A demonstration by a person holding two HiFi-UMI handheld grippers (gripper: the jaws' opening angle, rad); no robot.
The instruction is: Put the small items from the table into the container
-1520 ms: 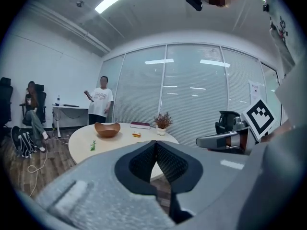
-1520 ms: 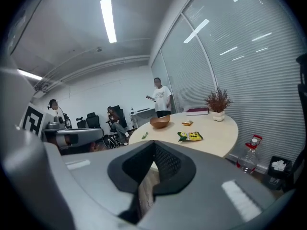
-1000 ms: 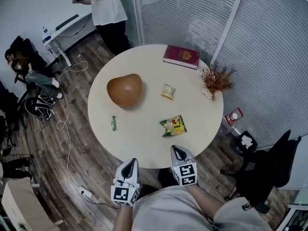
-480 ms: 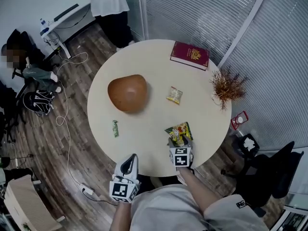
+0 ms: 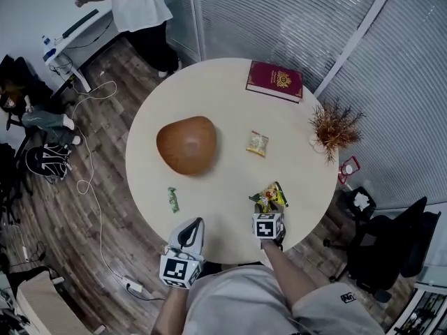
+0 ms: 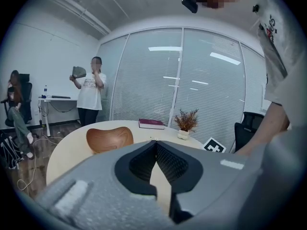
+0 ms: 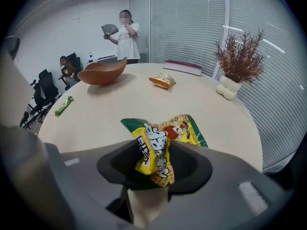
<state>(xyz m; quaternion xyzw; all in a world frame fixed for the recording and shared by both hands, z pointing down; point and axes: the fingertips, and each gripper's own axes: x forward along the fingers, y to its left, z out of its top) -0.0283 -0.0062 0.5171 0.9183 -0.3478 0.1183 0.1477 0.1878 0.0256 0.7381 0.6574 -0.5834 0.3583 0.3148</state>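
Two grippers hang at the near edge of the round table [image 5: 223, 96]. The right gripper [image 5: 267, 209] is closing its jaws on a crumpled yellow-green snack bag [image 7: 154, 148], near right. The left gripper [image 5: 196, 223] is pinched together, empty. A green candy [image 5: 172, 199] and small yellow packet [image 5: 258, 143] lie loose; the brown bowl [image 5: 186, 144] sits far left

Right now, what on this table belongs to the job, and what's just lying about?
Job:
- yellow snack packet, between the closing jaws of the right gripper
- small yellow packet
- green candy
- brown bowl, the likely container

Lying about:
- red book
- dried plant
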